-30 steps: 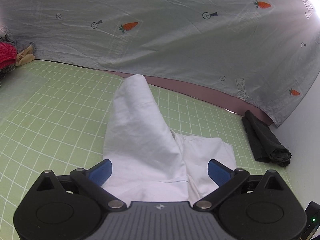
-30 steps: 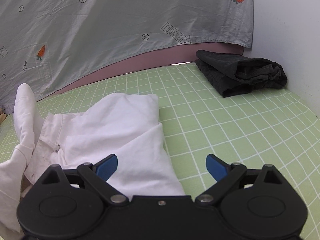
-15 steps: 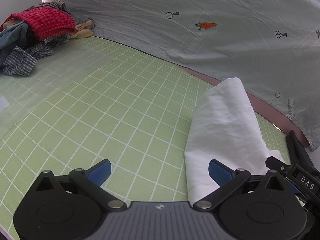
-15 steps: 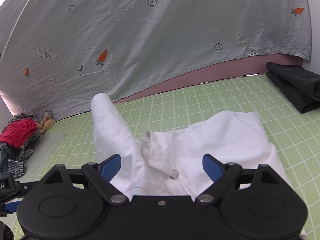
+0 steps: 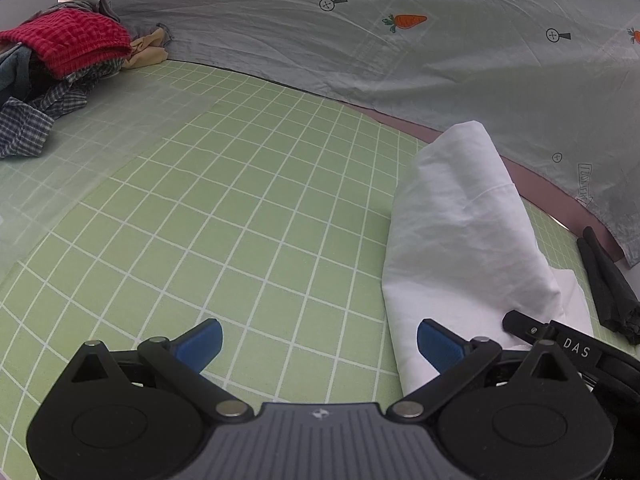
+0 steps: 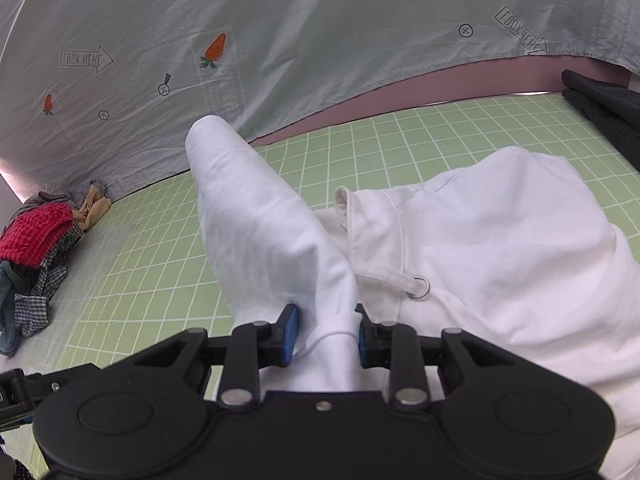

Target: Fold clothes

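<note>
A white garment (image 6: pixel 500 240) lies crumpled on the green grid mat (image 5: pixel 240 200), with a drawstring and a metal eyelet showing. One long tube of it (image 6: pixel 256 220) stretches away toward the back. My right gripper (image 6: pixel 326 334) has its jaws closing on the near end of that tube, and the blue pads press the bunched fabric from both sides. My left gripper (image 5: pixel 318 342) stands open over bare mat to the left of the garment (image 5: pixel 460 232). Its right finger sits at the cloth's edge. The right gripper's body (image 5: pixel 560 344) shows at the lower right of the left wrist view.
A pile of mixed clothes with a red knit on top (image 5: pixel 52 68) sits at the far left (image 6: pixel 32 256). A folded black garment (image 5: pixel 608 288) lies at the right by the wall (image 6: pixel 604 108). A grey sheet with carrot prints (image 5: pixel 400 60) hangs behind the mat.
My left gripper swung left off the white garment onto bare mat and stayed open. My right gripper moved left over the garment, and its jaws closed from wide open onto the white tube.
</note>
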`<state>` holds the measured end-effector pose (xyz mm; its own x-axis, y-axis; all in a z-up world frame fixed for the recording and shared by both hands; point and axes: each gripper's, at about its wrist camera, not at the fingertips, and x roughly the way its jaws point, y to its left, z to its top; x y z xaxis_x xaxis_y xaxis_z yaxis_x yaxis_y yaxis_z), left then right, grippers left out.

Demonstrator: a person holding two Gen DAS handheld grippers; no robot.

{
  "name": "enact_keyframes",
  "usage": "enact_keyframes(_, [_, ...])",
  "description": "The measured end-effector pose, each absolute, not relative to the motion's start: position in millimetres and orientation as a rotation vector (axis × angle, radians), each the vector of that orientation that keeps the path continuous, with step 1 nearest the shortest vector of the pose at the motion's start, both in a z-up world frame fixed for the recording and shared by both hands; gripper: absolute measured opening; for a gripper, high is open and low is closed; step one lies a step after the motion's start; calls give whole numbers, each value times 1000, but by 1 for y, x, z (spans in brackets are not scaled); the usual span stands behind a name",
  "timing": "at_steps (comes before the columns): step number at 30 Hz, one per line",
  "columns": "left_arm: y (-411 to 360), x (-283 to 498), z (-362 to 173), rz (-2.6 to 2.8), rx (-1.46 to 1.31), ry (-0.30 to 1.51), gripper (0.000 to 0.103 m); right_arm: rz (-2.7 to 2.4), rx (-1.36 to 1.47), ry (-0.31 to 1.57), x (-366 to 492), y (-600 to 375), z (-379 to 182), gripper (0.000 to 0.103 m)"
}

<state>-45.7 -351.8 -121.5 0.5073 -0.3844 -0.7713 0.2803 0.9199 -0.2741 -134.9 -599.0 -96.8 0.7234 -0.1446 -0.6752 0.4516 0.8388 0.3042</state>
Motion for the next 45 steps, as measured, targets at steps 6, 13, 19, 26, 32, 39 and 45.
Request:
enact_keyframes(6, [-367, -46, -123, -437, -87, 960, 102, -322, 479, 653, -142, -601, -93, 19])
enact_keyframes(13, [-381, -48, -116, -455, -67, 932, 102, -258, 556, 562, -153, -606, -80, 10])
enact_keyframes(19, [-399, -61, -105, -477, -59, 902, 102, -220, 499, 462, -168, -611, -50, 9])
enact_keyframes(26, [-438, -82, -95, -536, -48, 882, 102, -313, 607, 329, -220, -682, -29, 8])
enact_keyframes(32, [-477, -101, -106, -592, -36, 925, 102, -443, 686, 452, -268, -758, -79, 10])
enact_keyframes(39, [-511, -115, -124, -615, -14, 974, 102, -432, 844, 589, -279, -778, -141, 40])
enact_keyframes(45, [-522, -113, -144, -595, -42, 1016, 103, -411, 800, 657, -281, -788, -141, 72])
